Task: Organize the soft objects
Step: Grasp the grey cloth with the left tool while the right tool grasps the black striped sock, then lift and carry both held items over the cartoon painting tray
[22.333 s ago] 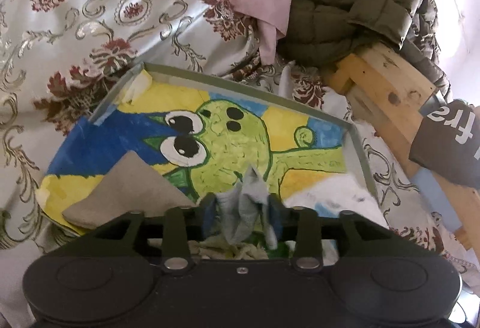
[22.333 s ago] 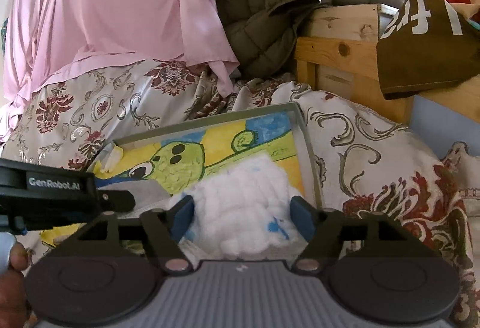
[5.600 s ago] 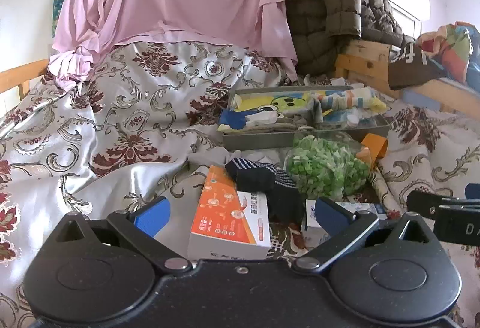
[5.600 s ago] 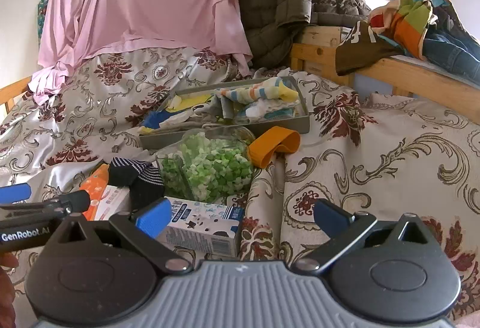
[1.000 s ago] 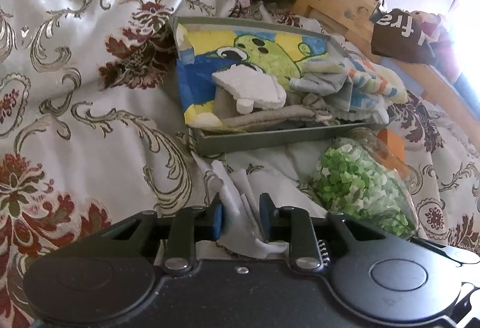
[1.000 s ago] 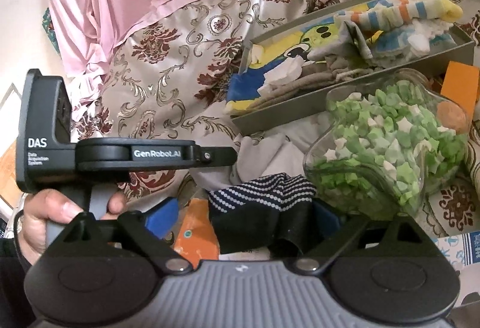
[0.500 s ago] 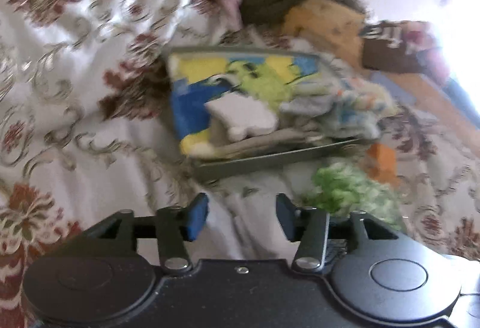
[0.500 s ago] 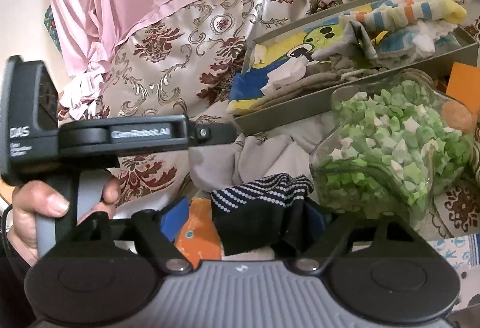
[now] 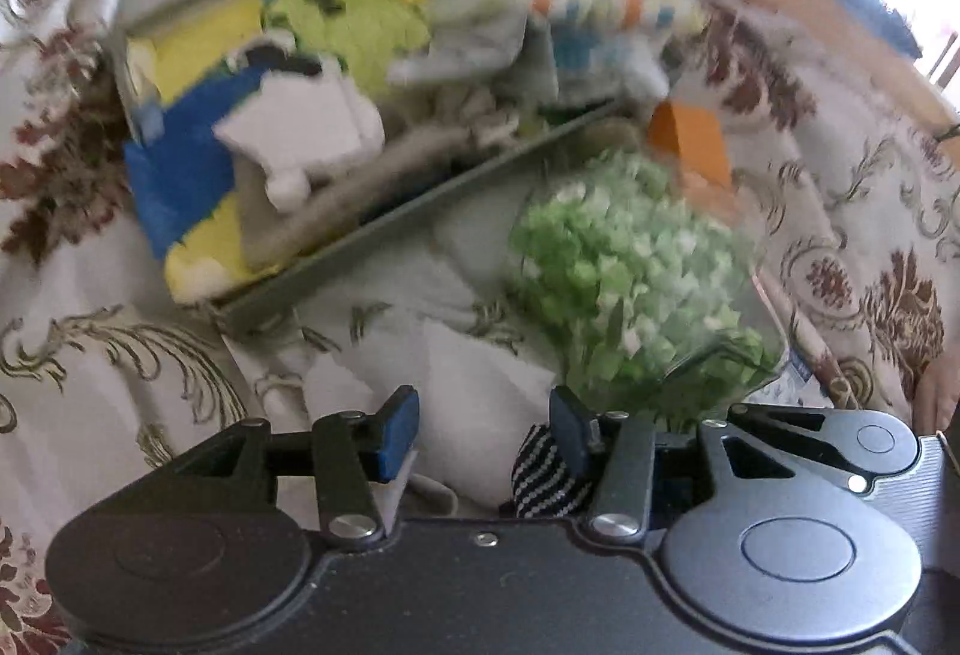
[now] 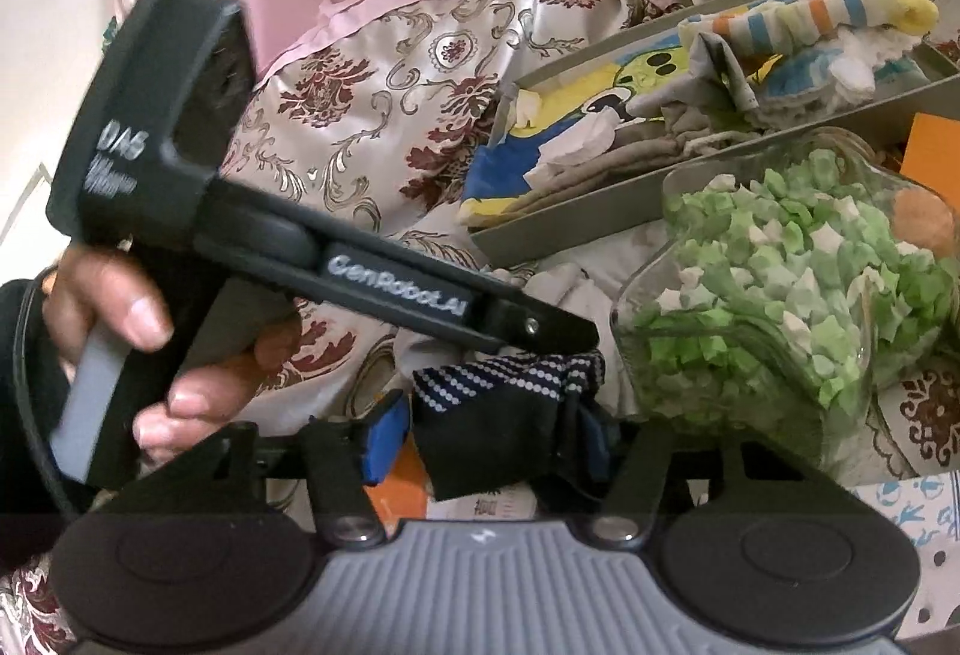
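Observation:
A grey tray point(image 9: 360, 247) point(image 10: 600, 229) on the floral bedspread holds a cartoon-print cloth, grey socks and a striped sock point(image 10: 828, 7). My left gripper point(image 9: 483, 433) is open, its jaws closing slightly, over a white cloth point(image 9: 474, 385) that lies between them untouched. A dark striped sock point(image 9: 543, 469) shows by its right pad. In the right wrist view my right gripper point(image 10: 489, 442) is closing on that dark sock point(image 10: 504, 409), which fills the gap with both pads against it. A hand point(image 10: 120, 307) holds the left tool just above the sock.
A clear jar of green and white paper bits point(image 9: 630, 259) point(image 10: 780, 283) lies right of the sock, in front of the tray. An orange box point(image 10: 396, 505) sits under the sock and a white-and-blue box point(image 10: 900, 517) at right. An orange piece point(image 9: 690, 139) lies beyond the jar.
The left gripper let go of the white cloth, opened and swung right toward the jar, rolling as it went. The right gripper's jaws narrowed from wide apart onto the dark sock.

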The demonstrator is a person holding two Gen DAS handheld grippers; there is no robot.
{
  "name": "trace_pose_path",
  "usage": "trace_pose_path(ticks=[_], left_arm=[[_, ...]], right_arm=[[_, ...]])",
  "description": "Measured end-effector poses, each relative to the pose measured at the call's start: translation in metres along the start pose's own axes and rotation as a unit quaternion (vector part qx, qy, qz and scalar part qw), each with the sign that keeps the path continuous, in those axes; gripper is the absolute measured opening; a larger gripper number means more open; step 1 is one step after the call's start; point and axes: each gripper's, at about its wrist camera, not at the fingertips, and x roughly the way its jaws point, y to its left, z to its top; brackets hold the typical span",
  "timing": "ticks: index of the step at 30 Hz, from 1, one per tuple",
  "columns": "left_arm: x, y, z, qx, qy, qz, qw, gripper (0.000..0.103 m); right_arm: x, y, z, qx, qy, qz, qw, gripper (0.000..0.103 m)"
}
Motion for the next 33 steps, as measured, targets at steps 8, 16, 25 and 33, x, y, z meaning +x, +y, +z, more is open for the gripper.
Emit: trace_pose_path(ticks=[8,16,25,33], left_arm=[[0.015,-0.010,0.025,-0.003,0.077,0.001,0.9970,0.046],[0.034,-0.016,0.031,0.008,0.122,0.059,0.9907,0.047],[0.029,-0.022,0.024,-0.021,0.091,0.117,0.9887,0.016],[0.001,-0.009,0.008,-0.087,0.045,0.137,0.9856,0.011]], right_arm=[[-0.006,0.000,-0.003,0.002,-0.005,0.005,1.000,0.059],[-0.008,0.000,-0.004,0.001,-0.006,0.007,1.000,0.058],[-0.011,0.007,-0.009,-0.030,-0.017,-0.023,0.999,0.037],[-0.026,0.010,-0.013,-0.047,-0.044,-0.053,0.996,0.015]])
